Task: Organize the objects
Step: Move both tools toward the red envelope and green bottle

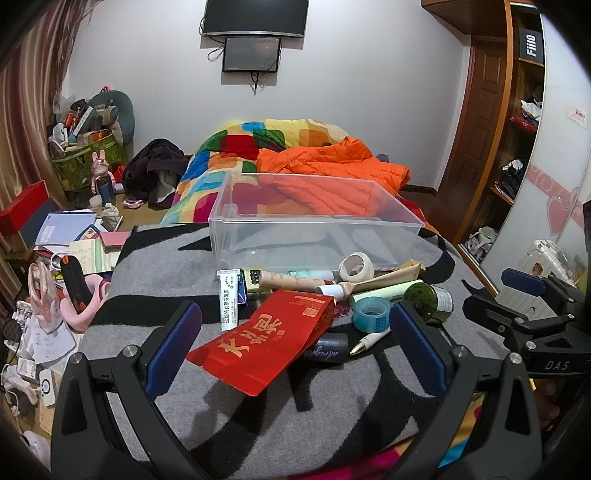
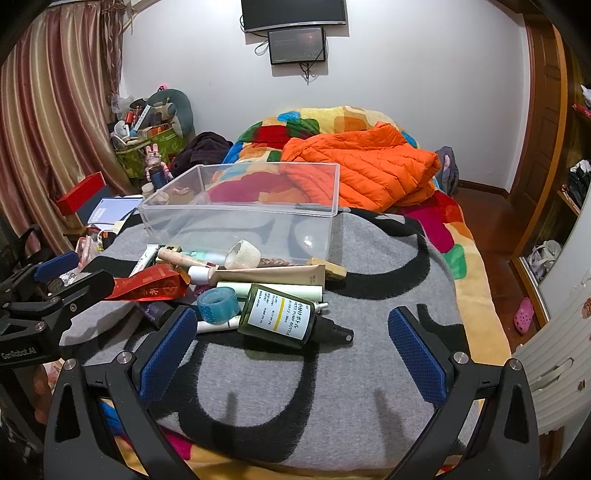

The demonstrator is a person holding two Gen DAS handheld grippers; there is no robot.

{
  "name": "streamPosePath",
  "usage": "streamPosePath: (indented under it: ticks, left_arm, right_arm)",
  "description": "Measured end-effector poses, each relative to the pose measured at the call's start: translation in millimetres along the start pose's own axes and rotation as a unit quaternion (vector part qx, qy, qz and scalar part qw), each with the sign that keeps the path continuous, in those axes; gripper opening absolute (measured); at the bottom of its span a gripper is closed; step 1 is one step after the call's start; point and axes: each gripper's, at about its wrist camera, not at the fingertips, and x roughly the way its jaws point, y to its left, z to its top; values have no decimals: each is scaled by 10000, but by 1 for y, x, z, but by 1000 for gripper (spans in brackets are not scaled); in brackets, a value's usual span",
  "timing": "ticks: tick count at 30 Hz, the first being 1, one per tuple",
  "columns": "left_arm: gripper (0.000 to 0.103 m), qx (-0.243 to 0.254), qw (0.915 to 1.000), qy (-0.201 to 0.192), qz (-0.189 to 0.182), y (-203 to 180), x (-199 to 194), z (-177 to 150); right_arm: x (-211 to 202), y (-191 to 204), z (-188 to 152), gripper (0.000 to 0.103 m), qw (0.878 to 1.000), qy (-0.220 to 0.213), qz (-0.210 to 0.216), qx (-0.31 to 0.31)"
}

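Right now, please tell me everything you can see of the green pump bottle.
The green pump bottle is small, of dark green see-through plastic or glass, with a white label printed "PETIT PUMP BOTTLE" and a black pump head with nozzle. It lies on its side on the grey and black blanket, pump end toward the right. Its base end lies against the blue tape roll and a pale green tube. No gripper touches it.

Two dark screens [image 1: 255, 16] hang on the white wall, one under the other. An orange quilted jacket [image 1: 332, 166] sprawls over the patchwork bedspread [image 1: 236, 147]. Striped curtains [image 2: 55, 122] hang at left, beside a crammed green bin [image 1: 79, 162]. A pink clog [image 2: 524, 315] lies on the floor.
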Motion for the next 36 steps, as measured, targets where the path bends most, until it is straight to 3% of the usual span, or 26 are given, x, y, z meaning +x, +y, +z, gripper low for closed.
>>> streamPosePath:
  ticks: [24,36]
  left_arm:
    - [103,-16,9999,38,-93,0,1,0]
    - [103,-65,9998,66,-162,3,4,-2]
  right_arm:
    - [0,0,0,103,10000,10,41,21]
    - [8,-1,-2,103,9996,79,258,47]
